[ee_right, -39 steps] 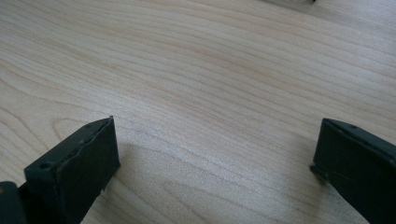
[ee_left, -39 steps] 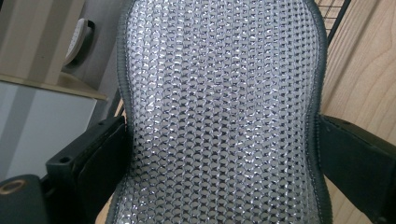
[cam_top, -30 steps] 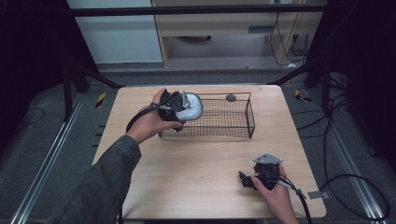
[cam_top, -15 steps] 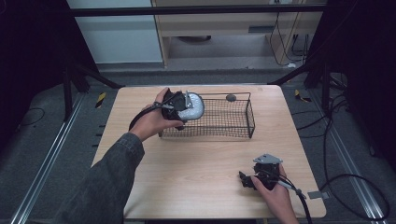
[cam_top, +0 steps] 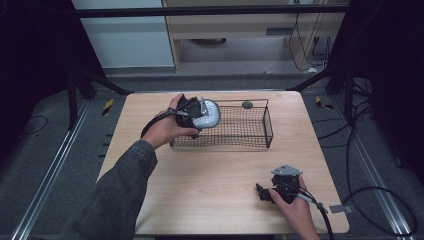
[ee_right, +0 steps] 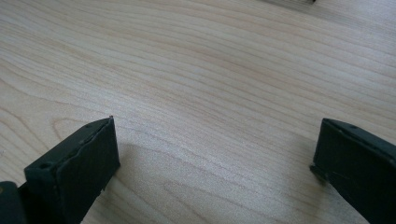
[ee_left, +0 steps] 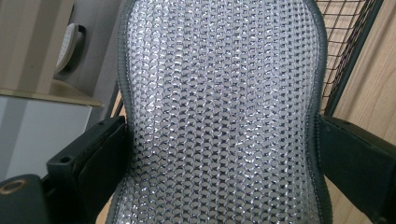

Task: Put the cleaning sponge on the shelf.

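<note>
We see a silvery, shimmering mesh-textured pad with a dark grey edge (ee_left: pixel 219 116), oval in the high view (cam_top: pixel 209 115), held at the left end of the black wire basket (cam_top: pixel 250 142) in the upper middle of the frame. Its top and bottom are cut off in the left gripper view. Our left gripper (cam_top: pixel 192 116) clamps it between both jaws. Our right gripper (cam_top: pixel 265 191), lower right, rests wide apart on the light wooden table (cam_top: pixel 210 185), holding nothing.
</note>
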A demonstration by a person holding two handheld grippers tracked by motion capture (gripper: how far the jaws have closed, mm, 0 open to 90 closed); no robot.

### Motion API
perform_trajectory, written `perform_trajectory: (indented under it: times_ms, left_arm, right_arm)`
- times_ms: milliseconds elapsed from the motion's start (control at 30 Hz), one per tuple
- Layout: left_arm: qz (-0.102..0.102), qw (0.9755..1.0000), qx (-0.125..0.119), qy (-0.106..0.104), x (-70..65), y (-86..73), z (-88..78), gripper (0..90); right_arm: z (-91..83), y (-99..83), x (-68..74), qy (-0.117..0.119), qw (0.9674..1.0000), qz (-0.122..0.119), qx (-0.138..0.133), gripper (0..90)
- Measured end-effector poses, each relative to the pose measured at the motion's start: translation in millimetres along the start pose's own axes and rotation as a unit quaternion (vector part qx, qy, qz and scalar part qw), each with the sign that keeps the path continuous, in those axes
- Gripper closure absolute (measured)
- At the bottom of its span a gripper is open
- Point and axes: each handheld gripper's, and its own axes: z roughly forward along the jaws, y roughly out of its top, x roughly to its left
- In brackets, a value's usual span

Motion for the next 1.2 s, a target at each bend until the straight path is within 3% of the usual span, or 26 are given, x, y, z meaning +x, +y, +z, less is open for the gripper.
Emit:
perform_trajectory:
  times_ms: [367, 867, 1200]
  left_arm:
    - [0.003, 1.0000, -0.002, -0.005, 0.9, 3.8, 2.5, 3.9]
    - [0.003, 0.9998, 0.015, -0.014, 5.8, 1.4, 15.3, 4.0]
    - [-0.009, 0.9995, 0.011, -0.030, 8.4, 1.1, 20.3, 2.6]
  right_arm:
    - [0.0, 0.0, -0.1, 0.000, 1.0000, -0.001, 0.000, 0.4]
    - [0.0, 0.0, -0.1, 0.000, 1.0000, -0.001, -0.001, 0.4]
    - [-0.1, 0.0, 0.0, 0.000, 1.0000, 0.000, 0.000, 0.4]
